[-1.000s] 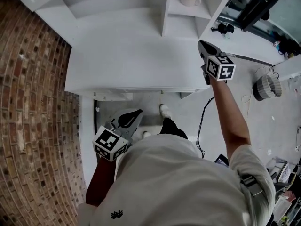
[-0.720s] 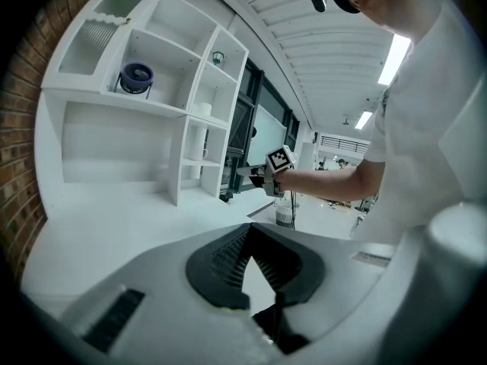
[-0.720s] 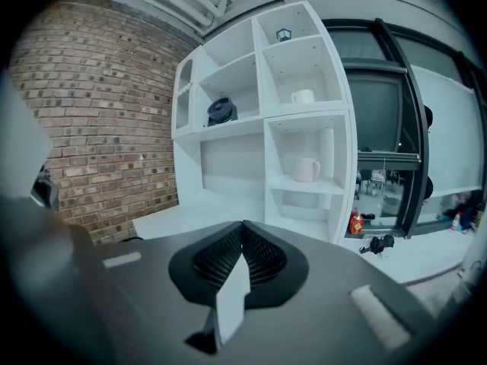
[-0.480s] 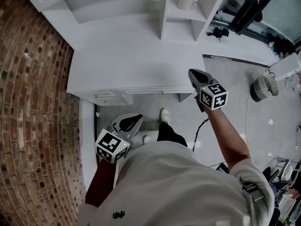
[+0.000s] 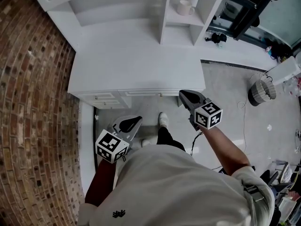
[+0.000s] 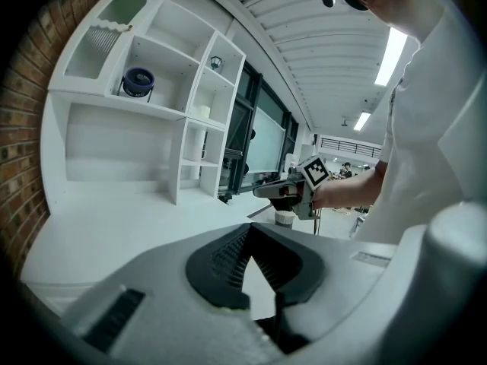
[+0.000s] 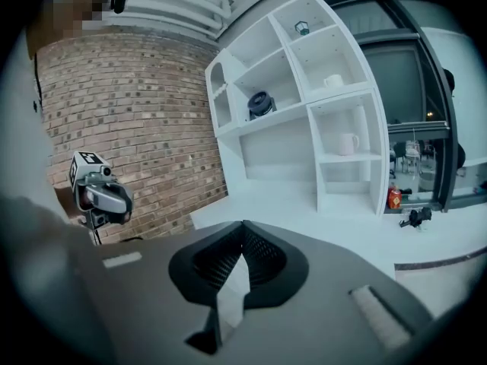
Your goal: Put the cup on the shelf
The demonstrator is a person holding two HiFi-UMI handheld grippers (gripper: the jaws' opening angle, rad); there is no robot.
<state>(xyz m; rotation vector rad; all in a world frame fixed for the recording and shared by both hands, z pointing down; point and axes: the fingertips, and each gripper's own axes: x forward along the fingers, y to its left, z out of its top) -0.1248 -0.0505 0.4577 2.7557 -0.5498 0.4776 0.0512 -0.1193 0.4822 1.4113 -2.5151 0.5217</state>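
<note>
Up on the shelf (image 5: 164, 13), in its right-hand column, the cup (image 5: 186, 7) stands upright on a board of its own, about the middle of that board, with its handle toward the right wall of the compartment. Nothing touches it. From my right gripper view I see a second pale cup (image 7: 332, 80) one compartment higher (which of the two the task means I cannot say, though both are shelved).

My right gripper (image 5: 184, 95) hangs well apart from the shelf, out past the front edge of the white desk top (image 5: 136, 55), its jaws pressed together with nothing between them. My left gripper (image 5: 131, 121) sits low by my hip, below that same front edge, and its jaws too meet at the tips on nothing.

So I judge the placing done: the cup is in its compartment, released, and steady as far as I can see. No other cup waits on the desk top. What is left, if anything, is only to let both arms rest; I see no step of the task not yet done.
</note>
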